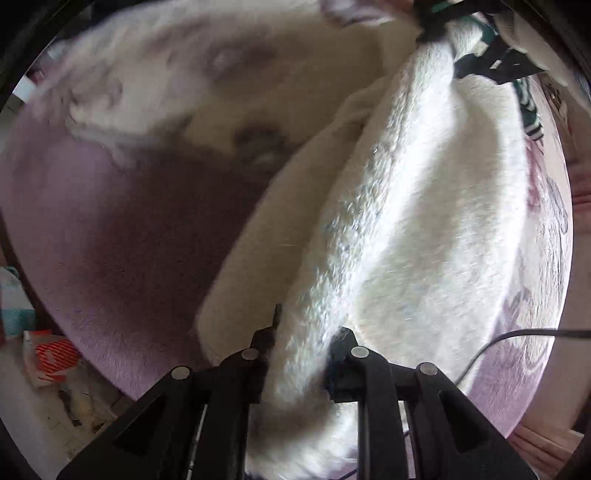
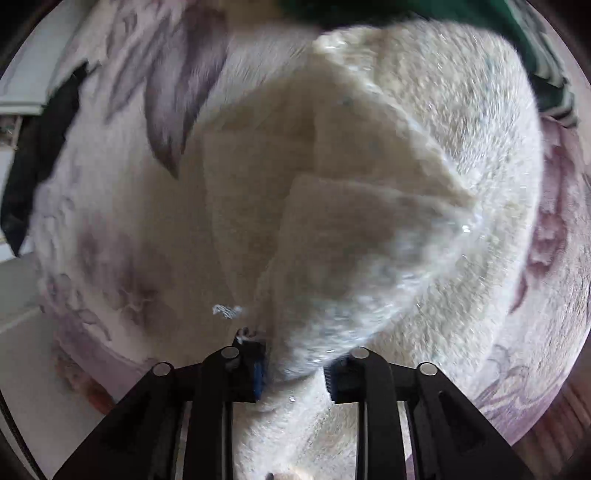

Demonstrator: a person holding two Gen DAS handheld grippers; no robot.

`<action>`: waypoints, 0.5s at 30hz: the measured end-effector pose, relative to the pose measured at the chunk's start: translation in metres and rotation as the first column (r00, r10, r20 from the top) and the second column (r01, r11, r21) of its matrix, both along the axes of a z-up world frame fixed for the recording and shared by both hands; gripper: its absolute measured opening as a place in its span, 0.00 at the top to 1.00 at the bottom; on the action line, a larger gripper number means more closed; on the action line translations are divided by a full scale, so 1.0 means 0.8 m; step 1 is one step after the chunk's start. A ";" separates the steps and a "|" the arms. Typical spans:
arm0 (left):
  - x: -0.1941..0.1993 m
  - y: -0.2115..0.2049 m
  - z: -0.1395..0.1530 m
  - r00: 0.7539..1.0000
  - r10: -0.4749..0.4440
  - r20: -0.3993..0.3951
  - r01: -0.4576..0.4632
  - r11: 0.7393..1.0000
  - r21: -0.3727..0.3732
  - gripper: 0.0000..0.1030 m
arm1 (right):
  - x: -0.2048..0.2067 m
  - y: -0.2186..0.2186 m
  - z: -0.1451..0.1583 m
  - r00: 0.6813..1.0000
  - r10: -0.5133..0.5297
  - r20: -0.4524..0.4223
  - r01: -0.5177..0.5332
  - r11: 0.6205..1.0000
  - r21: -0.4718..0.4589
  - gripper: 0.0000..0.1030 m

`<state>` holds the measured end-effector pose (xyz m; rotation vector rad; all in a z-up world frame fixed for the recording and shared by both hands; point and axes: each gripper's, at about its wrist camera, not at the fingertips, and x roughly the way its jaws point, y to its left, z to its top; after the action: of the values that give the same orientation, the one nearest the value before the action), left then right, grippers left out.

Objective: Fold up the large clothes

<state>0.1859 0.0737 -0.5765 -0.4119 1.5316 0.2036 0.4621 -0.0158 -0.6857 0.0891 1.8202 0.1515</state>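
White fleecy garment (image 1: 399,206) is stretched in a long band between both tongs, lifted over a bed covered by a purple-and-white floral blanket (image 1: 92,229). In the left wrist view its long axis runs diagonally from the left tongs (image 1: 306,354) at bottom centre up to the right tongs (image 1: 439,26) at the top right edge, where the fabric narrows to a bunch. Lower part of the garment drapes down and rests on the blanket, smooth cream inner side showing left of the fluffy band. Left tongs closed on a thick fold of the garment, fabric filling the gap between the pads. In the right wrist view the garment (image 2: 388,177) balloons upward from the right tongs (image 2: 295,365), folded over itself with a cream inner panel in the middle; the right tongs pinch a bunched edge of it, pads pressing on fabric. A small white tag (image 2: 226,311) sits on the garment just left above the right tongs; any writing is too blurred to read. Dark green striped cloth (image 2: 546,85) lies at the top right, beyond the garment. Black cloth (image 2: 33,155) at the left edge of the bed. Thin black cable (image 1: 517,334) crosses the blanket right of the left tongs. Red-and-white package (image 1: 51,360) on the floor, lower left; its print is unreadable. Heavy motion blur in both views.
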 end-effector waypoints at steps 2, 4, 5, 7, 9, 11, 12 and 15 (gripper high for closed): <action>-0.009 0.030 -0.010 0.999 0.032 -0.008 -0.032 0.998 -0.060 0.66 | 0.000 0.023 -0.010 1.000 -0.023 -0.006 0.023 1.000 -0.018 0.52; -0.021 0.056 -0.013 0.998 0.060 -0.025 -0.062 0.993 -0.097 0.55 | 0.003 0.039 -0.002 1.000 -0.018 -0.012 0.019 0.999 0.036 0.34; -0.028 0.069 -0.013 0.997 0.071 -0.031 -0.073 0.992 -0.098 0.55 | 0.003 0.049 0.005 1.000 -0.020 -0.015 0.021 0.997 0.080 0.31; -0.040 0.088 -0.011 0.995 0.090 -0.041 -0.095 0.987 -0.133 0.49 | 0.000 0.044 0.024 0.999 -0.023 -0.026 0.027 0.978 0.206 0.31; -0.046 0.096 -0.004 0.993 0.113 -0.045 -0.119 0.979 -0.164 0.49 | -0.007 0.020 0.047 0.998 -0.052 -0.032 0.059 0.948 0.312 0.31; -0.045 0.094 0.008 0.994 0.102 -0.026 -0.105 0.979 -0.177 0.52 | -0.017 -0.014 0.069 0.996 -0.092 -0.008 0.089 0.935 0.344 0.31; -0.042 0.088 0.013 0.996 0.085 -0.016 -0.086 0.980 -0.182 0.52 | -0.024 -0.040 0.080 0.993 -0.121 0.017 0.108 0.933 0.343 0.31; -0.029 0.070 0.030 0.997 0.076 -0.001 -0.075 0.982 -0.173 0.52 | -0.048 -0.118 0.082 0.982 -0.181 0.057 0.156 0.941 0.301 0.31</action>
<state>0.1625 0.1300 -0.5527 -0.6087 1.5349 0.1281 0.4241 -0.1105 -0.6199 0.4435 1.6862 0.3006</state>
